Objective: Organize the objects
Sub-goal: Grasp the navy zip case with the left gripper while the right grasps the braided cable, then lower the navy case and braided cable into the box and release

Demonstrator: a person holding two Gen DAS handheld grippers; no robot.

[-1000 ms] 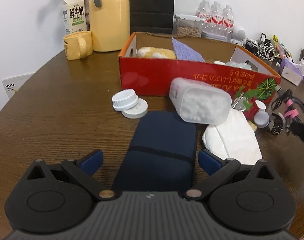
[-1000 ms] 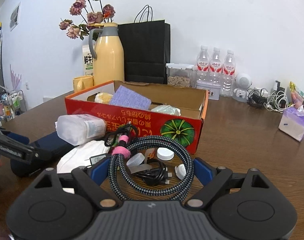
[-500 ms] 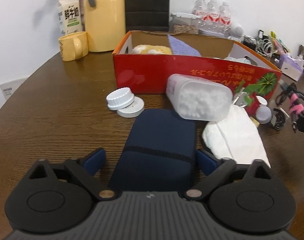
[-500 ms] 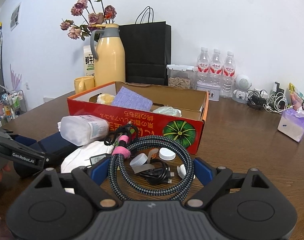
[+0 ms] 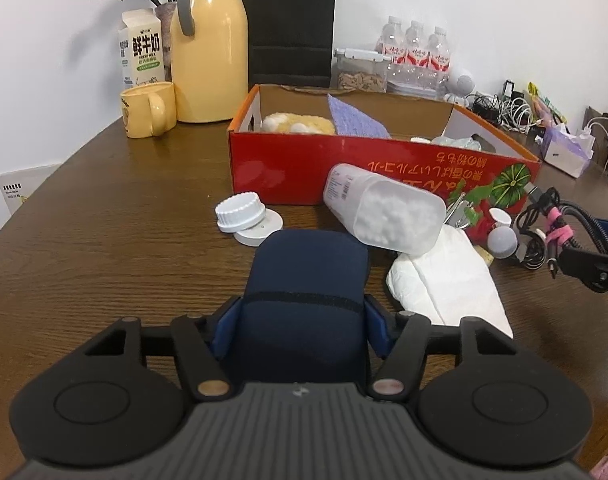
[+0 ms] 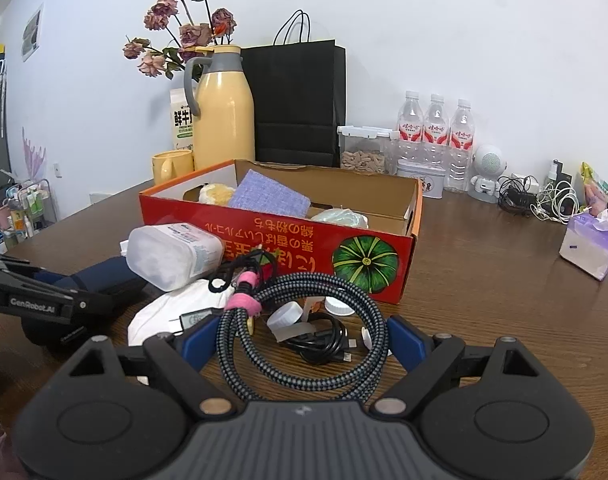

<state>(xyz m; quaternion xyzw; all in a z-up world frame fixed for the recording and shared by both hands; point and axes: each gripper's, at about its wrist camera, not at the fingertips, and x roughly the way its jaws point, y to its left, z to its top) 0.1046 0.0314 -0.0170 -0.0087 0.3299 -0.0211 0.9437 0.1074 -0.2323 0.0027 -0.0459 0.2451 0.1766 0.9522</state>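
A dark blue case [image 5: 304, 272] lies on the brown table in front of the red cardboard box [image 5: 288, 168]. My left gripper [image 5: 302, 328] is closing on the case's near end, and both blue pads touch its sides. In the right wrist view a coiled braided cable [image 6: 343, 292] with a pink tie sits between the pads of my right gripper [image 6: 302, 340], which touch both sides of the coil. A clear jar of cotton balls [image 5: 387, 216] leans on its side against the box, just past the case.
A white folded pack [image 5: 447, 284] lies right of the case and two white lids [image 5: 244, 216] to its left. Small caps and a black cable [image 6: 323, 340] lie by the box. A yellow jug [image 5: 208, 52], mug [image 5: 146, 110], bottles and chargers line the back.
The left gripper's pads have come in from wide apart onto the sides of the dark blue case. The right gripper and its cable look the same.
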